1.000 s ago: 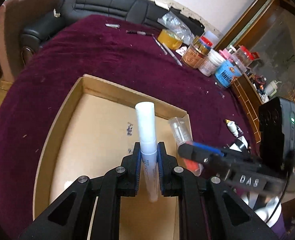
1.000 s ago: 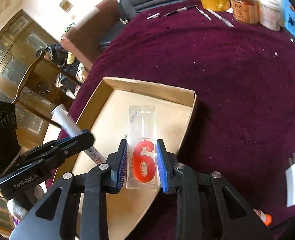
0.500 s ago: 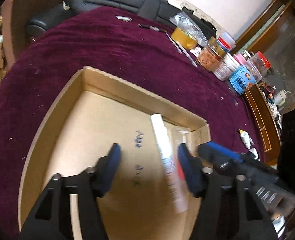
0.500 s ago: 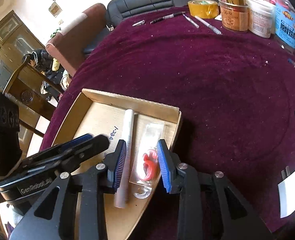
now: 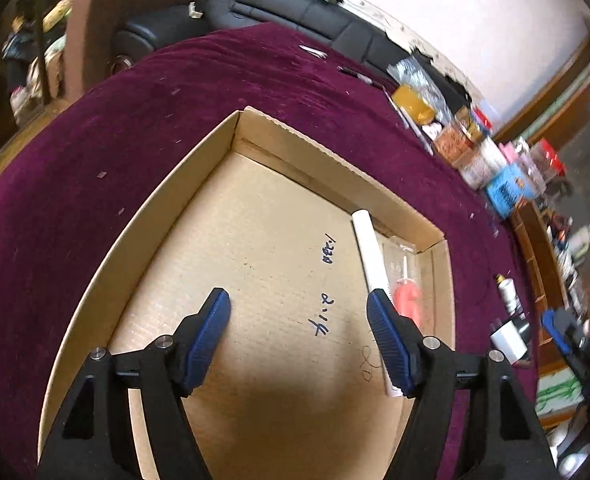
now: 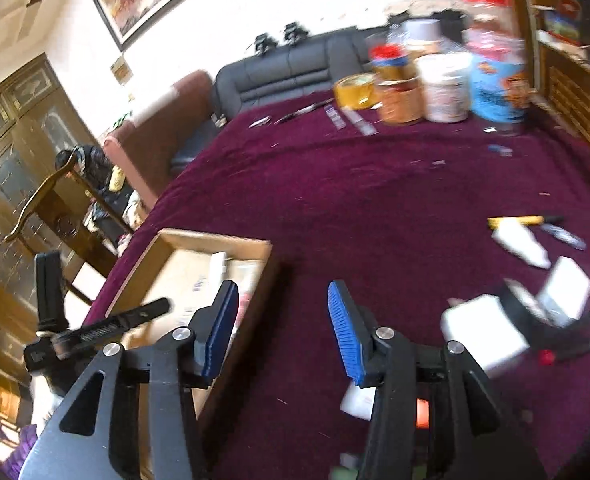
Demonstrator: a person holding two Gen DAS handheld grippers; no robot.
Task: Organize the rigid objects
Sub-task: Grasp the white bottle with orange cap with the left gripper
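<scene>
Left gripper (image 5: 298, 306) hung over the shallow brown cardboard tray (image 5: 167, 216), blue-padded jaws spread wide, nothing between them. Right gripper (image 6: 283, 300) also spread wide and empty, over the dark purple velvet tablecloth (image 6: 375, 200) just beside the tray's right wall (image 6: 269, 276).

White cylindrical tube (image 5: 369, 248) lay flat on the tray floor near the right wall, one end close to the far corner, its near end passing behind the left gripper's right pad. Clear plastic packet with the red number candle (image 5: 407, 292) lay flat between the tube and the right wall, just beside the tube (touching or not, couldn't tell). Black handwritten marks (image 5: 327, 276) sat on the tray floor left of the tube.

Right wrist view was blurred; tube and packet showed only as pale shapes inside the tray (image 6: 219, 264). On the cloth to the right: a yellow-and-black pen-like item (image 6: 523, 221), a white squeeze tube (image 6: 519, 245), white boxy items (image 6: 483, 332), all smeared. At the far table edge stood a yellow tape roll (image 6: 355, 90), an orange-labelled jar (image 6: 399, 98), a white tub (image 6: 445, 88) and a blue-labelled canister (image 6: 499, 88), close together. Black leather sofa (image 6: 291, 68) behind the table.
</scene>
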